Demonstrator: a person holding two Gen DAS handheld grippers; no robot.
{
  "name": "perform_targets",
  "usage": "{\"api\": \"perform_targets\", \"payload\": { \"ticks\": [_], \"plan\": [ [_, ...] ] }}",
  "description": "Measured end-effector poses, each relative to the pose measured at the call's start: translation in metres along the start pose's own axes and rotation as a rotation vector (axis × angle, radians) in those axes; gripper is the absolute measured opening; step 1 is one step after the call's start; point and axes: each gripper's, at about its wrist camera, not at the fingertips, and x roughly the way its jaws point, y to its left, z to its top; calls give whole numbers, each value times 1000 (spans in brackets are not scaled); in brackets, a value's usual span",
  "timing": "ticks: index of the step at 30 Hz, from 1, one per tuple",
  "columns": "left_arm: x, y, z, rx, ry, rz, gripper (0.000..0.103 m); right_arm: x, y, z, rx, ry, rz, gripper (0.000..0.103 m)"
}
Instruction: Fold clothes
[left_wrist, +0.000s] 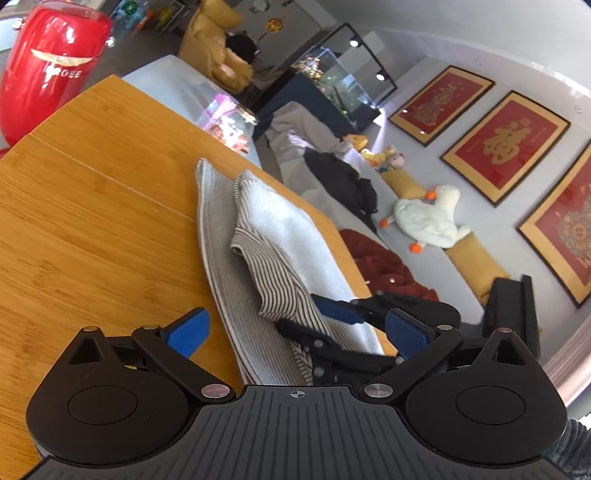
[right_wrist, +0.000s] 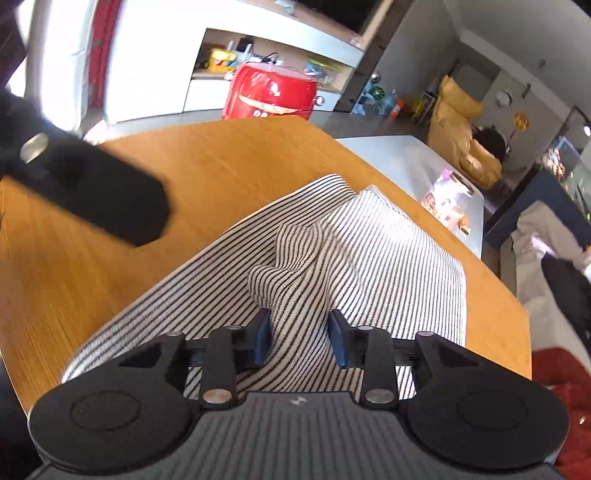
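A black-and-white striped garment (right_wrist: 369, 258) lies partly folded on the wooden table (right_wrist: 221, 177). It also shows in the left wrist view (left_wrist: 258, 251), with its pale inner side turned up. My right gripper (right_wrist: 300, 338) has its jaws partly closed around a raised fold of the striped cloth, pads touching it on both sides. My left gripper (left_wrist: 295, 332) is open wide and empty, just above the garment's near end. The right gripper (left_wrist: 351, 317) shows in the left wrist view, over the cloth. Part of the left gripper (right_wrist: 92, 188) shows blurred at the left of the right wrist view.
A red pot-shaped appliance (right_wrist: 273, 96) stands beyond the table's far edge. A grey sofa (left_wrist: 424, 266) with dark clothes, a red blanket (left_wrist: 380, 266) and a white goose plush (left_wrist: 428, 218) lies to the right of the table (left_wrist: 92, 221). A glass low table (right_wrist: 436, 177) stands behind.
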Motion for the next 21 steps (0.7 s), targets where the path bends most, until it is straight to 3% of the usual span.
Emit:
{"api": "perform_targets", "payload": {
  "ticks": [2,6,13,15,21],
  "plan": [
    [-2,-1,-4,30,14,-84,103,-7,-21,2,109,-15,45,24],
    [19,-6,-16,58,118,-234,103,-22,-62,7,321,-46,134,22],
    [48,-8,-36,134,232,-195,103,-55,-89,24,415,-165,308,18],
    [49,-10,-37,152,242,-192,103,-45,-85,33,421,-144,371,18],
    [35,-18,-38,210,237,-153,103,0,-50,17,347,-13,347,21]
  ]
}}
